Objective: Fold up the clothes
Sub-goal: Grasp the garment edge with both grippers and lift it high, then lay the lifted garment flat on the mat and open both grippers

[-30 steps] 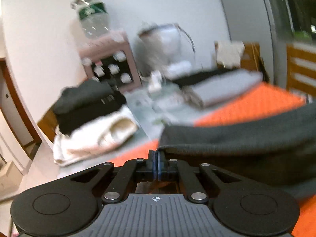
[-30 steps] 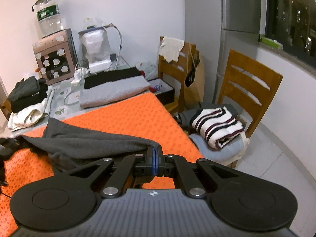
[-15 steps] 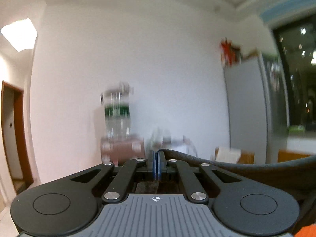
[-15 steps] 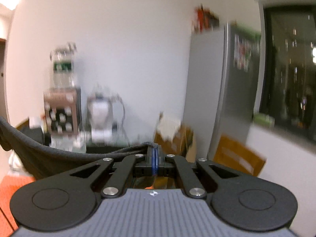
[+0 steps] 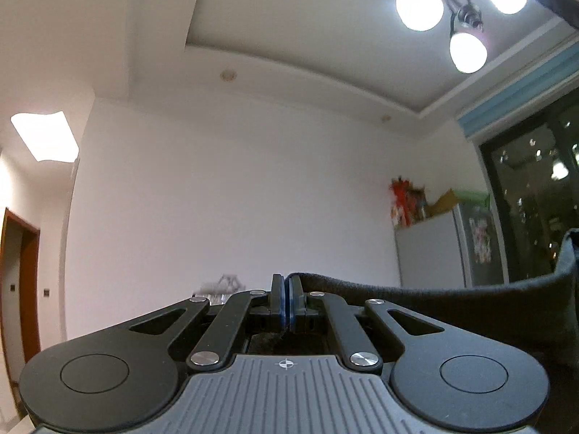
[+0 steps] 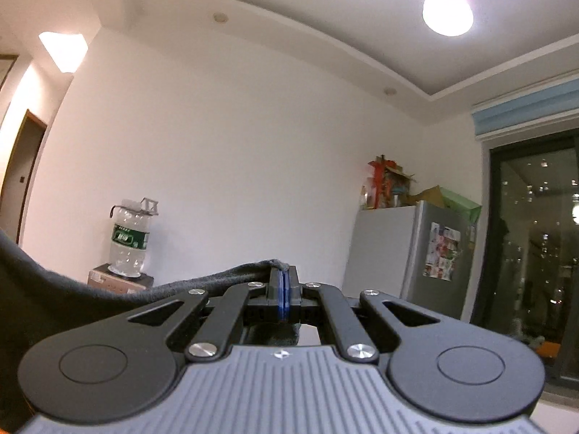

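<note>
A white wall [image 6: 235,152] and recessed ceiling [image 5: 325,36] filled both wrist views, with open air ahead of each gripper. At the right edge stood a dark window [image 6: 535,253] and, beside it, a grey fridge [image 6: 398,253] with clutter on top; a brown door frame [image 5: 21,289] marked the far left. A dark grey garment [image 5: 452,303] hung stretched between the two grippers, held up in the air, its top hem sagging in a shallow curve and its knit looking soft and slightly fuzzy. The left gripper [image 5: 287,302] was clamped on one end of the hem, the cloth trailing off to its right. The right gripper [image 6: 283,291] pinched the other end, a small tuft poking above its blue pads, cloth running left. A water bottle [image 6: 130,242] stood on a box below the wall.
</note>
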Demonstrator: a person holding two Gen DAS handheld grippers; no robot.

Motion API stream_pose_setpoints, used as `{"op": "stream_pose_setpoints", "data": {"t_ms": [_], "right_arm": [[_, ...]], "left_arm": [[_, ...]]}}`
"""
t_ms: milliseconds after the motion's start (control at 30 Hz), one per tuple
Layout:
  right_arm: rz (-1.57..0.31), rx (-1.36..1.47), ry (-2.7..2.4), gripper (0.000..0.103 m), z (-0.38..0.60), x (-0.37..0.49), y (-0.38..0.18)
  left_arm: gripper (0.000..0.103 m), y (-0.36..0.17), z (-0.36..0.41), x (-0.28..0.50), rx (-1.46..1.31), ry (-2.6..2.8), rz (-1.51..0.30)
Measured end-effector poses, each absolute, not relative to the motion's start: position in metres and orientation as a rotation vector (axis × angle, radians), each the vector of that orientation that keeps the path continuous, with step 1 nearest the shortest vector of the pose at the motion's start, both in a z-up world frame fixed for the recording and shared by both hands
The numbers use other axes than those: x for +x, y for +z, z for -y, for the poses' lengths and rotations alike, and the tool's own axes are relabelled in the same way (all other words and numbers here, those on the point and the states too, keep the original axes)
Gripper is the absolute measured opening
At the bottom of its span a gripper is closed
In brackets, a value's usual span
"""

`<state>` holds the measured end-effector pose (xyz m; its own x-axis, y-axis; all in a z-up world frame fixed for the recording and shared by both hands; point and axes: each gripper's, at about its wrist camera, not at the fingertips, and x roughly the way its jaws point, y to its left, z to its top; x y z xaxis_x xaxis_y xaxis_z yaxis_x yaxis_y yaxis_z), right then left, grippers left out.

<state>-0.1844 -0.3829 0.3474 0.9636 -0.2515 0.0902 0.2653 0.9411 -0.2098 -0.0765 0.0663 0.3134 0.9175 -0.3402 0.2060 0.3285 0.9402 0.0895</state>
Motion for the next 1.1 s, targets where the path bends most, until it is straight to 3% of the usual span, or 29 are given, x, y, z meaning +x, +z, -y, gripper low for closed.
{"op": "stream_pose_setpoints", "data": {"t_ms": [200, 600, 767, 1033, 1100], "right_arm": [[-0.159, -0.175, -0.127, 0.002, 0.395, -0.121, 0.303], [-0.738, -0.018, 0.027, 0.002, 0.372, 0.017, 0.054], [-0.841, -0.084, 0.037, 0.002, 0.332, 0.06, -0.022], [-0.886, -0.142, 0.058, 0.003, 0.312, 0.115, -0.069], [-0.891, -0.159, 0.06, 0.011, 0.31, 0.125, -0.072]], "left_arm": [[0.005, 0.26, -0.071, -0.044, 0.06, -0.285, -0.068], [0.005, 0.054, -0.082, 0.032, 0.24, -0.062, -0.565], [0.005, 0.011, -0.098, 0.054, 0.289, -0.02, -0.625], [0.005, -0.02, -0.101, 0.088, 0.322, -0.001, -0.677], [0.006, -0.026, -0.1, 0.098, 0.329, -0.001, -0.69]]}}
